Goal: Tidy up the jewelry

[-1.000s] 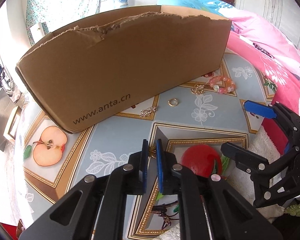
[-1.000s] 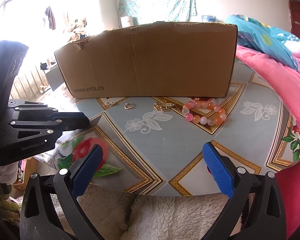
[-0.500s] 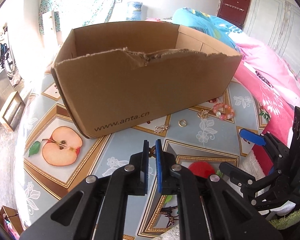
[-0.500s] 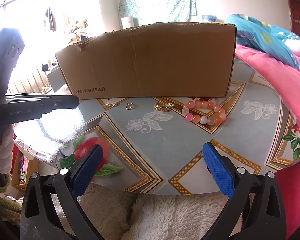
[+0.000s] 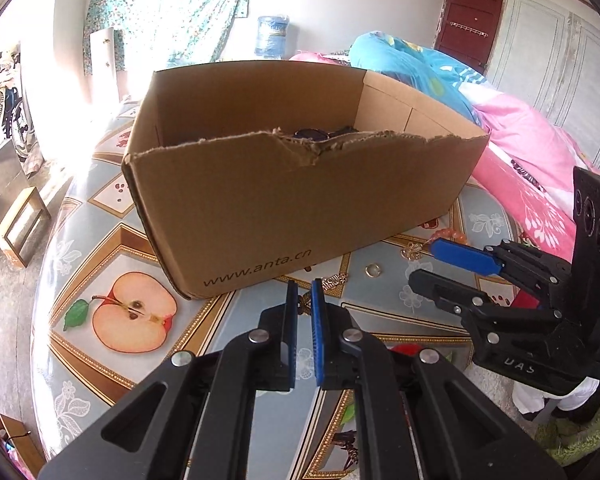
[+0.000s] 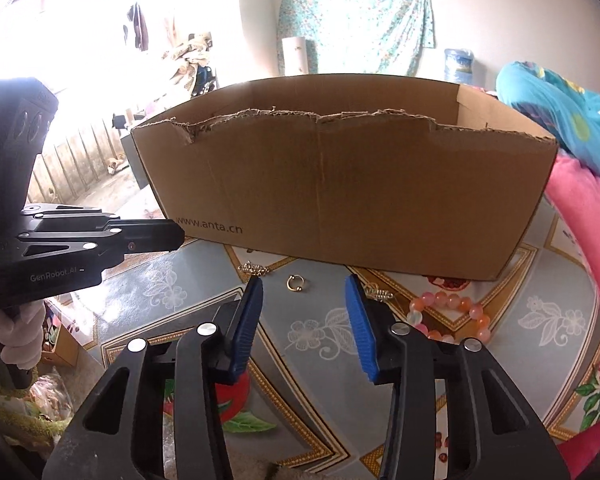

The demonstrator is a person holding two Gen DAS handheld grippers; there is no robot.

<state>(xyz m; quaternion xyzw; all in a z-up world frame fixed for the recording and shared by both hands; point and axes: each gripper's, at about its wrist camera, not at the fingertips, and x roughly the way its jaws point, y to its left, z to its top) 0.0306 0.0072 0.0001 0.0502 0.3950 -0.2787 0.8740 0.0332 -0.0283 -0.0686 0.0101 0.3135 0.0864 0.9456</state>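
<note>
My left gripper (image 5: 303,300) is shut on a small gold trinket (image 5: 302,305) and hangs above the table in front of the cardboard box (image 5: 300,200). From the right wrist it shows side-on at the left (image 6: 176,236). My right gripper (image 6: 303,294) is closing with nothing between its blue pads. A gold ring (image 6: 296,283) lies on the table just beyond its tips. A gold chain piece (image 6: 253,269), a gold charm (image 6: 378,294) and a pink bead bracelet (image 6: 452,312) lie along the box's front wall. Something dark (image 5: 312,133) lies inside the box.
The table (image 5: 112,240) has a patterned cloth with fruit prints. Pink and blue bedding (image 5: 520,140) is piled to the right of the box. A fluffy white cloth (image 5: 496,392) lies at the near edge. A small wooden stool (image 5: 20,220) stands on the floor at the left.
The right gripper's jaws have narrowed from wide open, and it has moved up closer to the ring. The left gripper has risen, so the inside of the box now shows.
</note>
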